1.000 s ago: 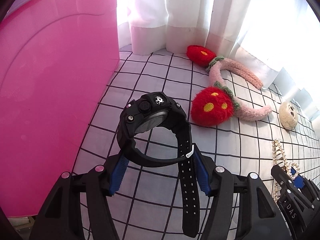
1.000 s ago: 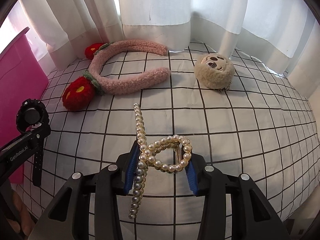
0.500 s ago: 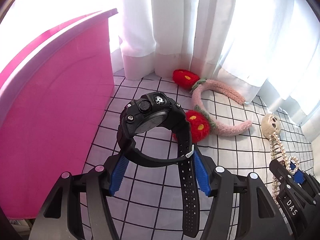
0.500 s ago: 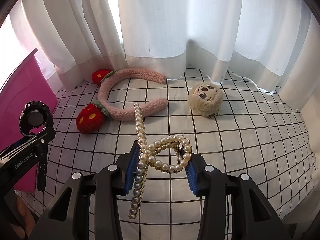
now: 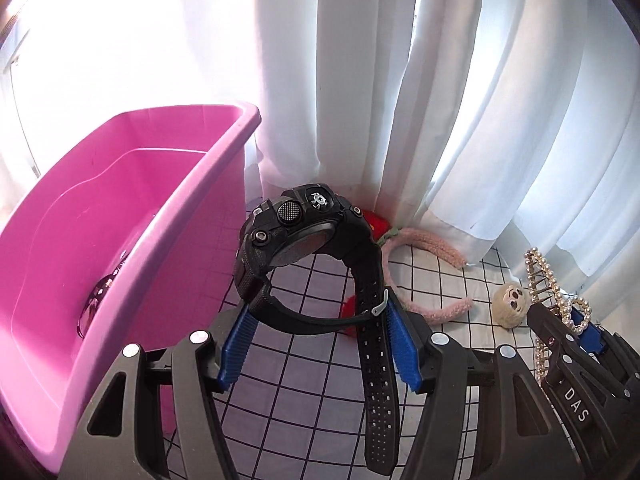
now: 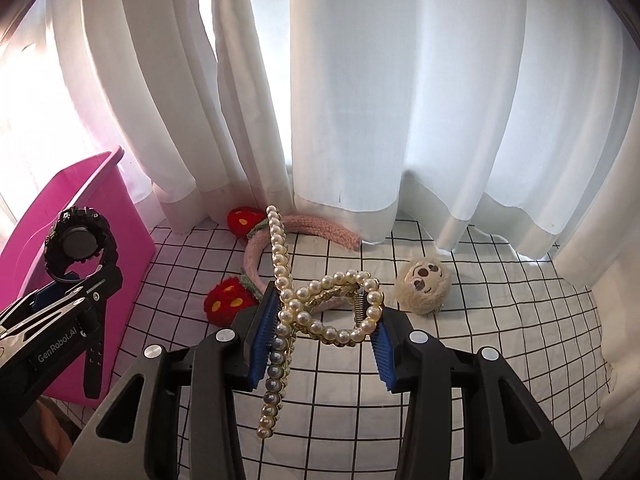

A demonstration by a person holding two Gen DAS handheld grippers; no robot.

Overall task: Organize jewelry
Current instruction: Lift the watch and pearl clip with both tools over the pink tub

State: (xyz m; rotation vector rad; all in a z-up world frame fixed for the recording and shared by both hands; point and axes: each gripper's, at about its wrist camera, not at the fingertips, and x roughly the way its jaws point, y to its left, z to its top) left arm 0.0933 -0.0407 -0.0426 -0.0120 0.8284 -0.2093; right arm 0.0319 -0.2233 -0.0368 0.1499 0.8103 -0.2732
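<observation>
My left gripper (image 5: pixel 316 316) is shut on the strap of a black digital watch (image 5: pixel 304 228) and holds it high above the table, just right of the pink bin (image 5: pixel 168 216); the watch also shows in the right wrist view (image 6: pixel 78 240). My right gripper (image 6: pixel 324 320) is shut on a pearl hair claw clip (image 6: pixel 304 300), held in the air to the right of the left gripper; the clip also shows in the left wrist view (image 5: pixel 556 292). The pink bin (image 6: pixel 68 200) is open at the top and something dark lies at its bottom (image 5: pixel 100 300).
On the white grid tablecloth (image 6: pixel 500 340) lie a pink fuzzy headband with red strawberries (image 6: pixel 240 292) and a beige plush sloth face (image 6: pixel 422 286). White curtains (image 6: pixel 360 100) hang close behind the table. The cloth's edge drops off at the right.
Both grippers have risen well above the table with their items. The pink bin's open top and inside have come into the left view.
</observation>
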